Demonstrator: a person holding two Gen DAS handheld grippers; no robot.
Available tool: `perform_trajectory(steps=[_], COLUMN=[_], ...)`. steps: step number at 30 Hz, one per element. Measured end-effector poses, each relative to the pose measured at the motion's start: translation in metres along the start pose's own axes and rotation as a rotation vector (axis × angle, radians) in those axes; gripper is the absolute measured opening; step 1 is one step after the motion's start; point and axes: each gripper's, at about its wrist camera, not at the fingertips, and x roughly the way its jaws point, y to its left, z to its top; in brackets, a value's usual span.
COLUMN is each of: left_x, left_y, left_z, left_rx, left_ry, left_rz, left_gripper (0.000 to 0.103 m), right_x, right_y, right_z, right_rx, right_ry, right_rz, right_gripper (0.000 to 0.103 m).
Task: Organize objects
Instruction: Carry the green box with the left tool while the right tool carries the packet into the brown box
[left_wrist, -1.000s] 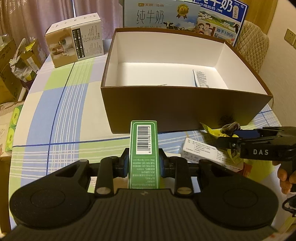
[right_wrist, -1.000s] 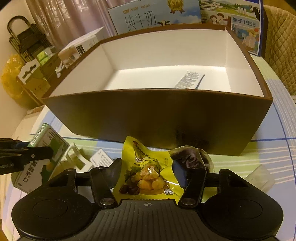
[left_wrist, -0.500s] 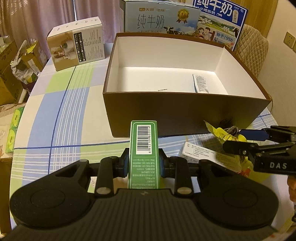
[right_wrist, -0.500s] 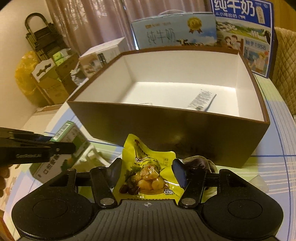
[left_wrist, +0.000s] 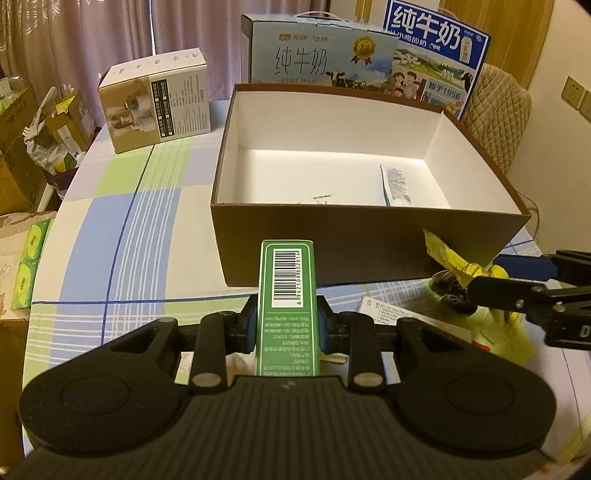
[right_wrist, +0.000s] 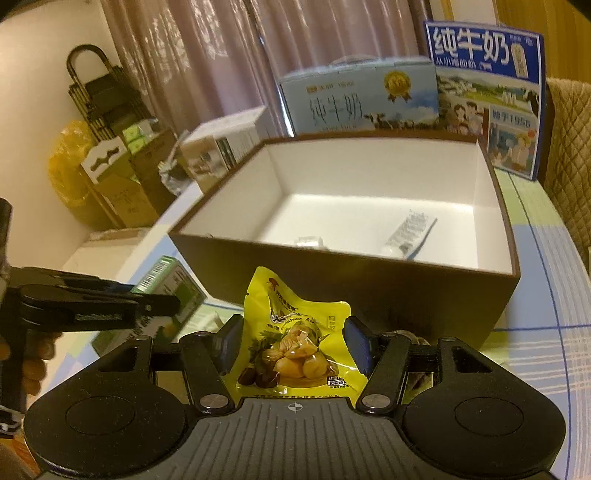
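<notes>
**Green carton and yellow pouch held short of the brown box**

Green cardboard sits clamped in the left claw (left_wrist: 287, 328): a narrow carton (left_wrist: 287, 291) with a barcode on its top face, gripped across its two long sides near the back end, so most of its length sticks out forward. It looks light and stiff, and the flat sides give the pads a sure seat; a grip nearer its middle would likely tip less.

The right claw (right_wrist: 293, 341) is closed on a yellow snack pouch (right_wrist: 295, 332), pinched at its side edges. The film looks soft, glossy and probably slippery, with lumpy contents low in the bag; the sealed edges seem the safest hold, since squeezing the bulge could crush what is inside.

Below both lies the checked tabletop (left_wrist: 122, 236), with a printed leaflet (left_wrist: 391, 314) near the right claw.

Just beyond stands the open brown box (left_wrist: 332, 254), white inside, holding a small sachet (left_wrist: 395, 182) on its floor. Behind it stand two milk cartons (left_wrist: 317, 59), and a beige box (left_wrist: 155, 99) sits off to the left.
</notes>
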Motion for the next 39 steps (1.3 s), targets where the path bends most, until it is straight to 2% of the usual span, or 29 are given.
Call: perform_trajectory(steps=[8,21,31,39], left_x=[-0.018,-0.037,-0.008,0.025], left_y=[-0.001,-0.004,-0.009,-0.014], left_z=[0.008,0.047,0.094,0.121], left_rx=[-0.012,-0.033,-0.024,-0.028], left_ry=[-0.053,-0.153,-0.183,-0.175], left_rz=[-0.023,-0.018,0.005,0.009], left_gripper=[0.026,0.026,0.026,0.026], right_x=[-0.02,-0.031,-0.009,0.02], right_y=[0.011,0.0,-0.028,-0.06], right_z=[0.011,0.046,0.081,0.093], right_rx=[-0.009,0.034,0.084,0.124], right_ry=[-0.07,-0.176,-0.214,-0.206], right_rz=[0.021,-0.027,-0.085,-0.176], right_gripper=[0.056,0.056,0.056,0.056])
